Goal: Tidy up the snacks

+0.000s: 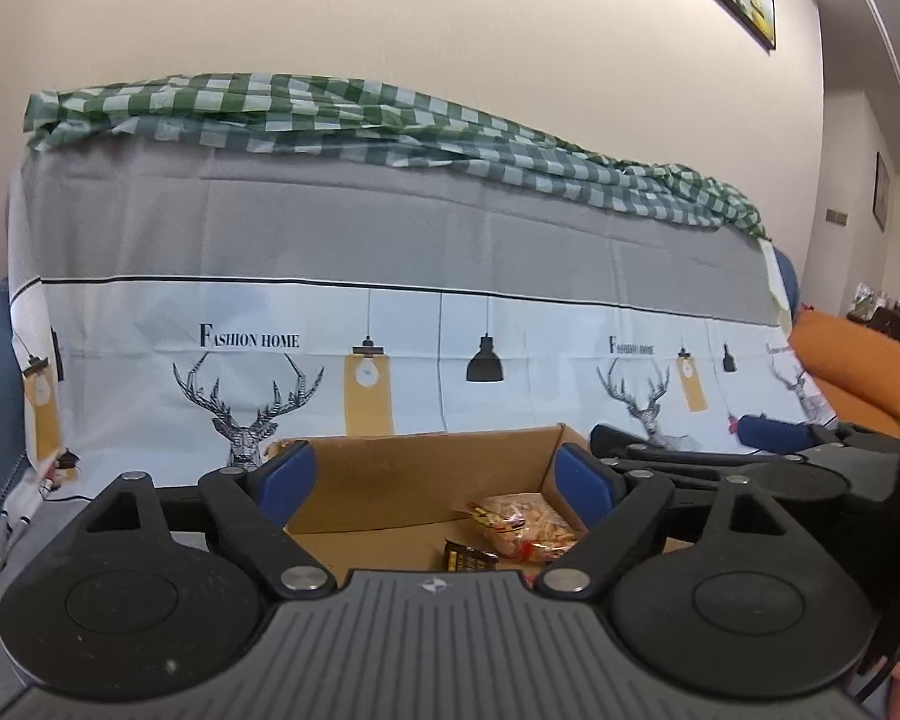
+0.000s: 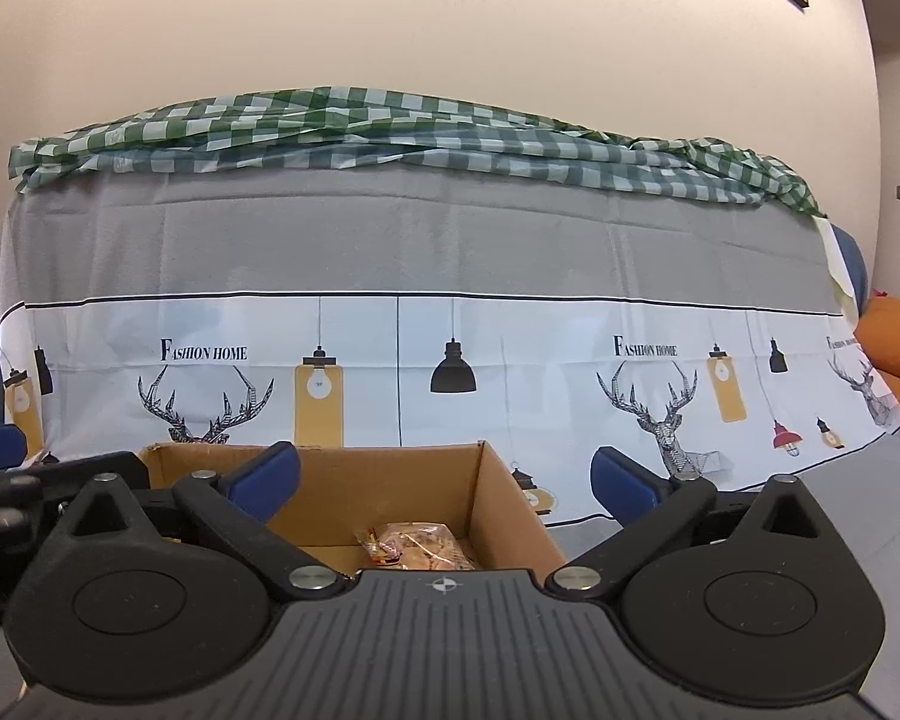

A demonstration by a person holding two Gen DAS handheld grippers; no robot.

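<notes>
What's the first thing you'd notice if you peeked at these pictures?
The big printed cloth with deer and hanging lamps fills the middle, with a green checked cloth bunched along its top. Below it, an open cardboard box holds a clear snack bag.

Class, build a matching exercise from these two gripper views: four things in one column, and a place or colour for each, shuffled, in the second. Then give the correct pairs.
Column one:
1. checked cloth
2. cardboard box
3. clear snack bag
4. orange cushion

Column two:
A. lying inside the box
B. green and white, bunched along the top of the covered sofa back
C. at the far right edge of the view
D. brown, open at the top, just ahead of both grippers

Pairs: 1-B, 2-D, 3-A, 4-C
</notes>
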